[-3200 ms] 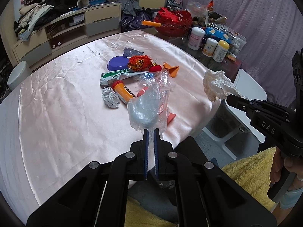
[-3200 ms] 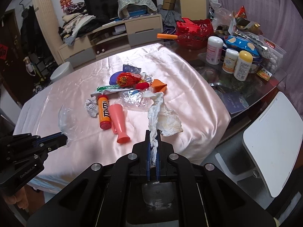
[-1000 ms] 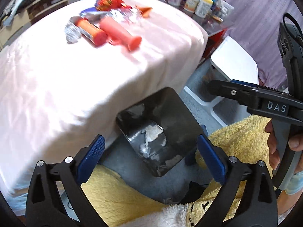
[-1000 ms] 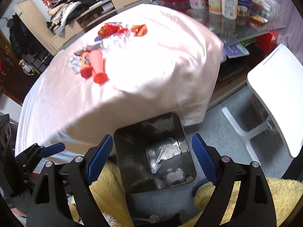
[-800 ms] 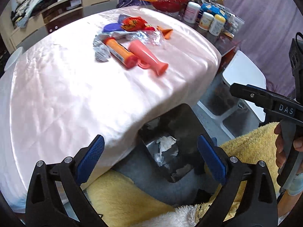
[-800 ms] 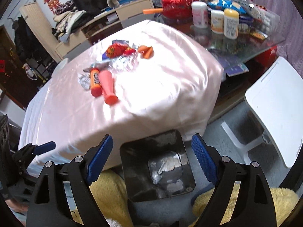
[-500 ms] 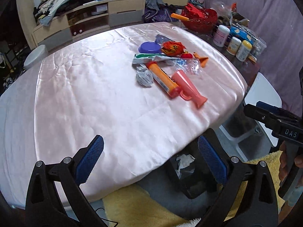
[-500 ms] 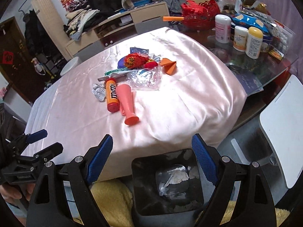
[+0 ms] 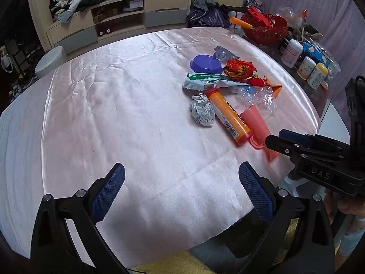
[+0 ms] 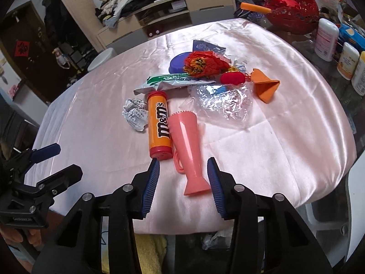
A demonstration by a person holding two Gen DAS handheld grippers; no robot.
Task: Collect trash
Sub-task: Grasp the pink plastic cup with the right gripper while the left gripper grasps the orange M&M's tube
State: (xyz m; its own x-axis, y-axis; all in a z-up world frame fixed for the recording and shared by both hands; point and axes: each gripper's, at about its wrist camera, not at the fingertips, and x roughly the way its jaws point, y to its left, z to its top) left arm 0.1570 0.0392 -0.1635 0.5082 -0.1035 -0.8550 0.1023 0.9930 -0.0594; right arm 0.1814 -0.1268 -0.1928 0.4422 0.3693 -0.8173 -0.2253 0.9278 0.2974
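Trash lies on the pink tablecloth [image 9: 114, 105]: a pink plastic horn [image 10: 189, 146], an orange m&m's tube [image 10: 159, 127], a crumpled paper ball [image 10: 134, 114], clear plastic wrap [image 10: 223, 102], a green-white wrapper [image 10: 168, 81], a red-gold foil ball [image 10: 203, 64], an orange paper cone [image 10: 264, 86] and a purple lid [image 9: 205, 64]. My right gripper [image 10: 183, 182] is open, its jaws on either side of the horn's narrow end. My left gripper [image 9: 180, 187] is open and empty over the near table edge. The black bin [image 10: 214, 237] with trash shows below the table.
A red basket [image 10: 294, 16] and several bottles [image 10: 326, 38] stand on a glass table at the right. A cabinet [image 9: 118, 22] piled with clothes is behind. A white chair [image 9: 330, 123] stands right of the table. Yellow fabric [image 10: 150, 251] lies by the bin.
Both grippers rose from over the bin to table height. The right gripper moved forward, so its narrowed jaws now flank the pink horn. The left stays wide open.
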